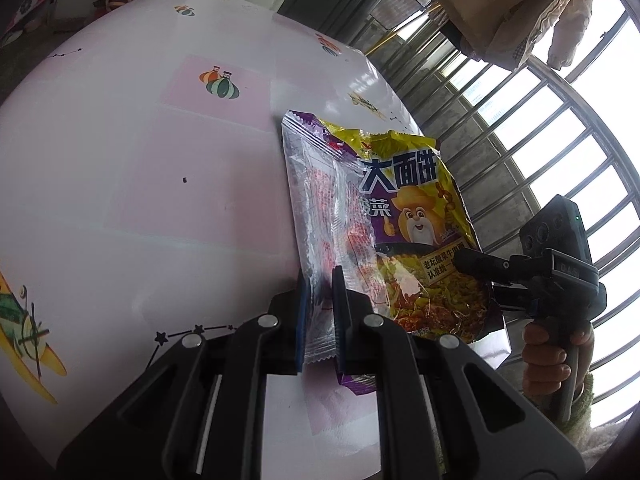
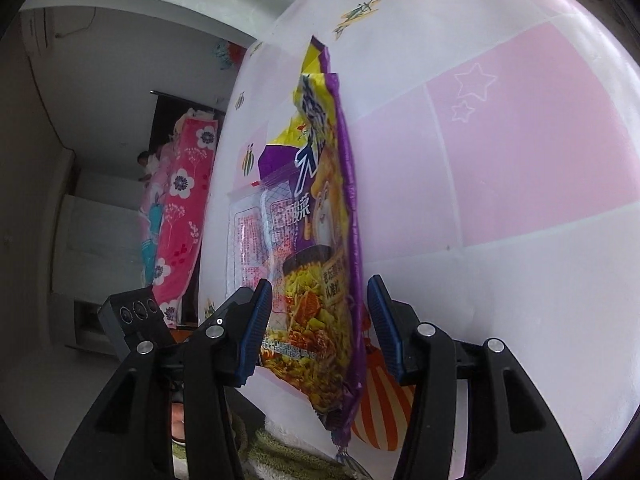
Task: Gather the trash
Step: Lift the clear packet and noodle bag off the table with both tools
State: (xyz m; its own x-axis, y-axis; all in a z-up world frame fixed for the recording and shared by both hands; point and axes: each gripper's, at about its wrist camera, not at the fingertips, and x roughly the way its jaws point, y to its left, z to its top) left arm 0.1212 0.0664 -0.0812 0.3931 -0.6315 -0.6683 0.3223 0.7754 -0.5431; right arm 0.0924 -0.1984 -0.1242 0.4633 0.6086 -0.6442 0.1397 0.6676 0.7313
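Observation:
A purple and yellow instant-noodle wrapper [image 1: 416, 216] is held up off the tablecloth, with a clear seasoning sachet [image 1: 316, 200] printed in red lying against its left side. My left gripper [image 1: 320, 276] is shut on the lower end of the sachet, blue pads pressed to both faces. My right gripper [image 1: 486, 284] reaches in from the right at the wrapper's lower right edge. In the right wrist view the wrapper [image 2: 320, 240] hangs edge-on between the right gripper [image 2: 320, 282] jaws, which stand apart and open, and the pads do not press on it.
The table [image 1: 140, 200] has a white and pink cloth with cartoon prints, and its edge curves at the right. A hand [image 1: 552, 360] holds the right gripper's handle. Beyond are window bars [image 1: 560, 128], hanging clothes [image 1: 500, 8] and a pink floral blanket [image 2: 180, 200].

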